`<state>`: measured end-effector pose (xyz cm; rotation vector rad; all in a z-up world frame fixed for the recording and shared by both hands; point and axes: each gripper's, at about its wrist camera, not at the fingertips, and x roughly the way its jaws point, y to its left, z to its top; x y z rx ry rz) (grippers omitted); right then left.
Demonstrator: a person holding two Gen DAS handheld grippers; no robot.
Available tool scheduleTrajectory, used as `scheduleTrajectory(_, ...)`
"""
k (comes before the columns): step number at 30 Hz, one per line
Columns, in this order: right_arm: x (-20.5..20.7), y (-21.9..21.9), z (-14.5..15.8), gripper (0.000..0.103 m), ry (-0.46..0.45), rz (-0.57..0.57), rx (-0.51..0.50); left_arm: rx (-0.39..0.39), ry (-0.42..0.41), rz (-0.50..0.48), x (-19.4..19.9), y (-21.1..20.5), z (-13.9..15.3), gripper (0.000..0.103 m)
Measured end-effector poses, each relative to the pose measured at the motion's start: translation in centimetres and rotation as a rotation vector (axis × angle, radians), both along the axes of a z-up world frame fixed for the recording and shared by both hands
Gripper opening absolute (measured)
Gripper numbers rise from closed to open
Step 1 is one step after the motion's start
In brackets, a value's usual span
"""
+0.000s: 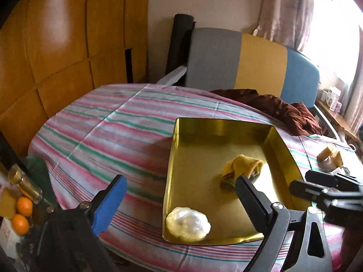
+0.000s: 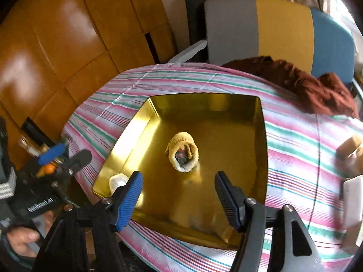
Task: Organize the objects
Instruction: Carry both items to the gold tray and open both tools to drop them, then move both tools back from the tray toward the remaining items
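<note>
Both grippers are hanging spread and empty: the right gripper (image 2: 179,195) just short of the sock roll (image 2: 183,151) lying in the tray (image 2: 122,136), the left gripper (image 1: 179,195) beside the wad (image 1: 188,224). The roll looks soft and light; pinching across its middle should work.

A home room: striped tablecloth (image 1: 113,131), curtains (image 1: 285,6), wooden wardrobe (image 1: 56,45)

Left wrist: looks down-forward, gold tray (image 1: 281,145) right of its fingers.
Right wrist: above tray, close.
Shared: tray, striped table (image 2: 295,140).
</note>
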<state>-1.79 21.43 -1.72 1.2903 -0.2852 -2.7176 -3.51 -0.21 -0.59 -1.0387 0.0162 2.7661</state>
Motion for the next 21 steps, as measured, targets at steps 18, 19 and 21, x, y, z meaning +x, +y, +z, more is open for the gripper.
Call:
scheduleTrajectory(18,2.9,2.1,0.7,0.067,0.079,-0.099,0.041,-0.068,0.05,-0.113,2.1,4.8,1.7,0.098)
scheduleTrajectory(19,3.0,2.3,0.7,0.067,0.081,-0.105,0.039,-0.072,0.055,-0.123,2.3,5.2,1.8,0.098)
scheduleTrajectory(21,3.4,2.9,0.6,0.067,0.081,-0.119,0.034,-0.083,0.066,-0.14,2.6,5.8,2.0,0.098)
